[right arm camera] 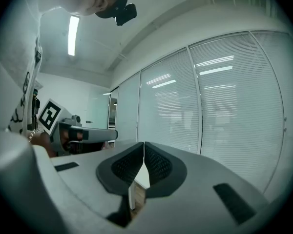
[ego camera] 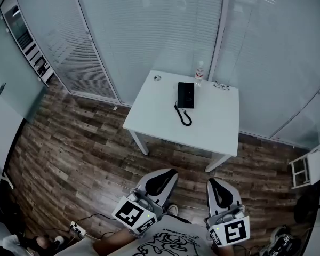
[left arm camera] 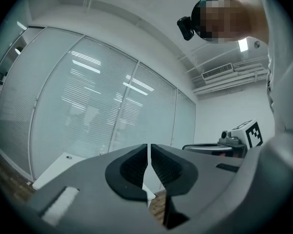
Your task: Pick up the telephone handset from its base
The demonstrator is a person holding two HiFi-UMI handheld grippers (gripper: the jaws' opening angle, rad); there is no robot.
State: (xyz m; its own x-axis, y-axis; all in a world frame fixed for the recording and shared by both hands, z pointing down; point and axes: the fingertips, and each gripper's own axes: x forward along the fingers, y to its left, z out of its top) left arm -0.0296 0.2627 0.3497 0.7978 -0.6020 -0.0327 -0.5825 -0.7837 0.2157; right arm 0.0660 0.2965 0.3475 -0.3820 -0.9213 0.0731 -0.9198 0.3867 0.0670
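Note:
The black telephone (ego camera: 185, 95) lies on the far half of a white table (ego camera: 213, 127), its handset resting on the base and the coiled cord (ego camera: 184, 117) trailing toward me. Both grippers are held low near my body, well short of the table. My left gripper (ego camera: 169, 174) is shut with nothing between its jaws; its tips (left arm camera: 149, 149) meet in the left gripper view. My right gripper (ego camera: 214, 183) is likewise shut and empty, with tips (right arm camera: 144, 147) closed. The phone itself does not show in either gripper view.
A clear bottle (ego camera: 199, 73), a pair of glasses (ego camera: 221, 86) and a small round object (ego camera: 157, 78) sit at the table's far edge. Glass walls with blinds (ego camera: 149, 31) stand behind it. A white rack (ego camera: 301, 170) stands at right on the wooden floor (ego camera: 80, 143).

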